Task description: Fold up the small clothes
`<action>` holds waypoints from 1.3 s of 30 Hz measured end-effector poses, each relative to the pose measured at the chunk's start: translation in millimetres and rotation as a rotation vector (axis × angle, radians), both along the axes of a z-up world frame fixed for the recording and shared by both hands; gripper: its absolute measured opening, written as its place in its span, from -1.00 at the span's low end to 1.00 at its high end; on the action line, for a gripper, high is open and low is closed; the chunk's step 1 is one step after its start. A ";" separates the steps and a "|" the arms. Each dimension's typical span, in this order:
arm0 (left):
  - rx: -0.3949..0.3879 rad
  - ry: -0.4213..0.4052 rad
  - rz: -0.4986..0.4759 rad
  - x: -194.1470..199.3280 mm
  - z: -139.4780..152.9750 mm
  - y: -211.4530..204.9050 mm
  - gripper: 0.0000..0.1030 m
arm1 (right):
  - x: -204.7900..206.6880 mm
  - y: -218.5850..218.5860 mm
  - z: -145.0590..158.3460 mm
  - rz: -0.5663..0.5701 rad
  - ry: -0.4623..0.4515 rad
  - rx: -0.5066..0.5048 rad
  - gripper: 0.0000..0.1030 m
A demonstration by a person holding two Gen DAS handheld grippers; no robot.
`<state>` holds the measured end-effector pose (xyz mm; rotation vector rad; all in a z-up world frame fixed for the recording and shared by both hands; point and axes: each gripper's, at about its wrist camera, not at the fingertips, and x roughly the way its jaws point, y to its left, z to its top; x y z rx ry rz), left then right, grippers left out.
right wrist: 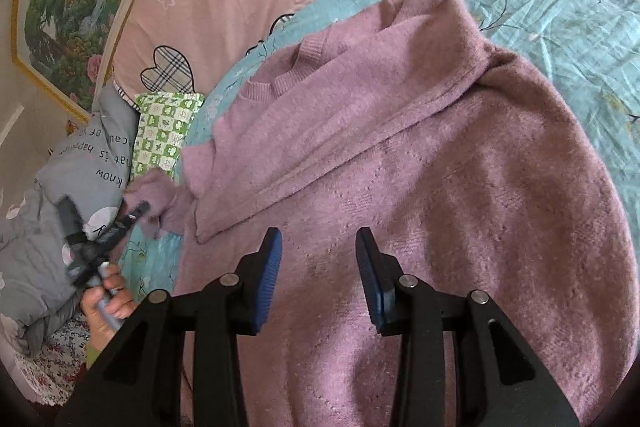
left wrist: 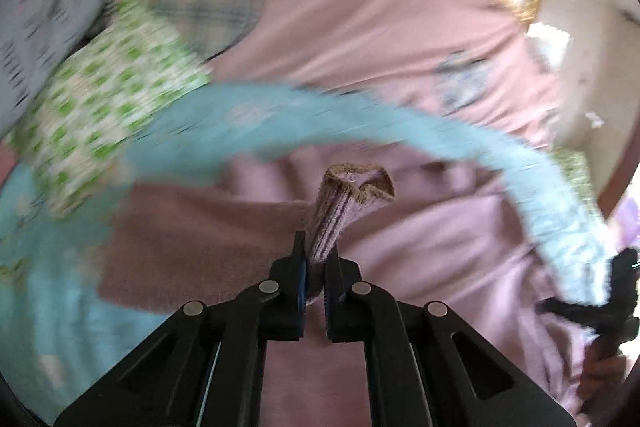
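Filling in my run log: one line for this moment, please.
left gripper: shut on sleeve cuff | right gripper: open above sweater | one sleeve folded across

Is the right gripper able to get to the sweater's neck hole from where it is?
Probably yes. The right gripper is open above the purple sweater, and only flat sweater lies between it and the collar. The left gripper is off at the side, holding the sleeve cuff.
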<state>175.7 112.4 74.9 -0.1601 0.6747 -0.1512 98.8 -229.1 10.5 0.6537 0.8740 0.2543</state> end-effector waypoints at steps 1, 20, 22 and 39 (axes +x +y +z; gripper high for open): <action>-0.027 -0.021 -0.048 1.6 8.7 -23.4 -0.92 | -2.8 -4.4 1.2 -0.010 -0.004 0.003 -0.23; -0.058 0.147 -0.308 65.7 -63.3 -206.3 0.09 | -37.9 -78.2 -0.5 -0.187 0.019 -0.003 -0.20; -0.023 0.102 -0.283 45.4 -55.0 -190.7 0.10 | -29.5 -73.1 1.1 -0.179 0.015 -0.008 0.10; 0.097 0.185 0.299 -18.1 -87.0 26.9 0.16 | 108.2 -7.2 -13.9 -0.086 0.025 -0.164 0.17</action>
